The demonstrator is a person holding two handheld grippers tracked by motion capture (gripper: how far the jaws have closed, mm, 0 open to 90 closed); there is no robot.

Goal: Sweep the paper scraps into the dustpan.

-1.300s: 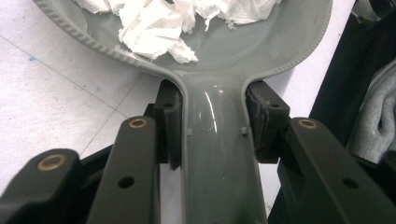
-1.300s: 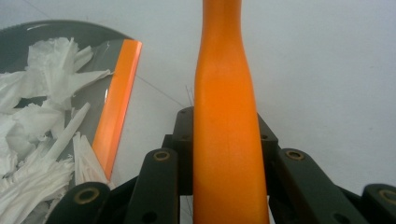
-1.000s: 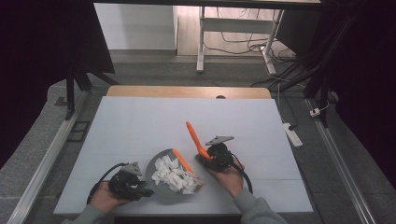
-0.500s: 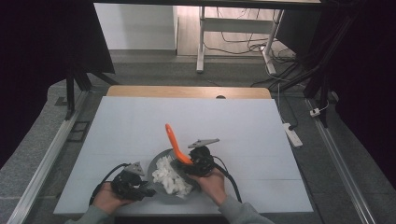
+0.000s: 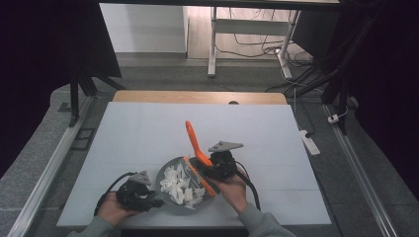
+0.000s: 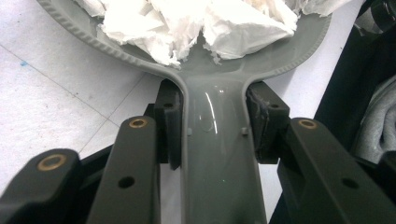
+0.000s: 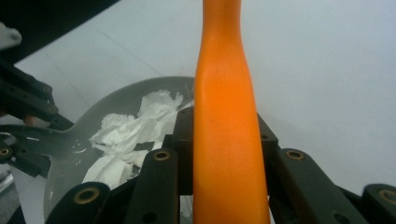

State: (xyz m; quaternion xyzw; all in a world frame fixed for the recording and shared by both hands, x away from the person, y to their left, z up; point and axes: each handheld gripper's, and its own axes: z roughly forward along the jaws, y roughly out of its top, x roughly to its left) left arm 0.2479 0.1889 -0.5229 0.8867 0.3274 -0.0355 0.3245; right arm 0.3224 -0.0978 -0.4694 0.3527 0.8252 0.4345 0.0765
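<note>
- Since a second ago, right hand-held gripper (image 5: 213,167), pinching the orange spatula (image 5: 195,144), has swung over the grey pan (image 5: 165,174) on the surface (image 5: 123,133)
- Left hand-held gripper (image 6: 212,126) clamps the pan handle (image 6: 217,154); stirring could flick paper scraps (image 5: 182,183) out

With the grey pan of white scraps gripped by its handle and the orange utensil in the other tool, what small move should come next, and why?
Probably lower the right tool so the orange plastic spatula dips back into the torn white paper pieces. The spatula's blade end sits at the rim of the grey handled pan, and the left tool clamps the pan's handle, steadying it for stirring.
</note>
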